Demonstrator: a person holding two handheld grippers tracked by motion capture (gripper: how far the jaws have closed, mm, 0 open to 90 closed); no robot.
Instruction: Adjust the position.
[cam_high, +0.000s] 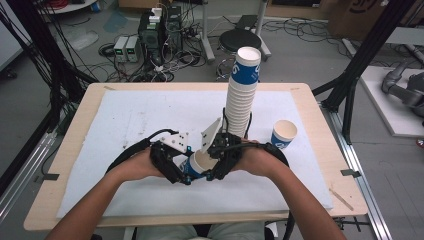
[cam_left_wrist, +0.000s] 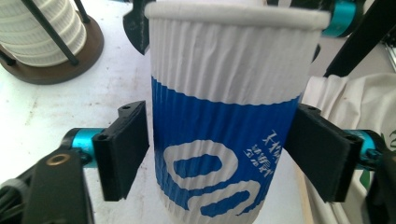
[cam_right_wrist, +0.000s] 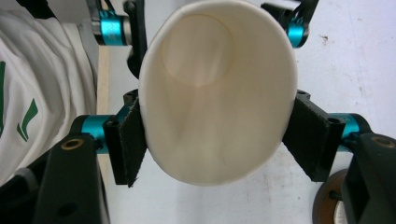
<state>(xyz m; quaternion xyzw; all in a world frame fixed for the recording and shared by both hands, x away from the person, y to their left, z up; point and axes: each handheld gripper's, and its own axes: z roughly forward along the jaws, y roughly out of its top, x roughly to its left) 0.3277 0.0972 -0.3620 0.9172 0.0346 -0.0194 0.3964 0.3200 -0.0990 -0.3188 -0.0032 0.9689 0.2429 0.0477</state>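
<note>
A blue and white ribbed paper cup (cam_high: 199, 164) lies tilted between both grippers, low over the white mat near the front middle. My left gripper (cam_high: 187, 171) is shut on the cup's blue lower body (cam_left_wrist: 219, 140), one black pad on each side. My right gripper (cam_high: 213, 159) is shut on the cup's rim (cam_right_wrist: 217, 93) and squeezes the mouth into an oval. The cup's inside is empty. My left gripper (cam_left_wrist: 219, 154) and right gripper (cam_right_wrist: 215, 135) face each other across the cup.
A tall stack of the same cups (cam_high: 243, 95) stands in a wire holder on a round brown base (cam_left_wrist: 88, 51) just behind the grippers. One single cup (cam_high: 283, 134) stands upright to the right. The white mat (cam_high: 130, 120) covers the wooden table.
</note>
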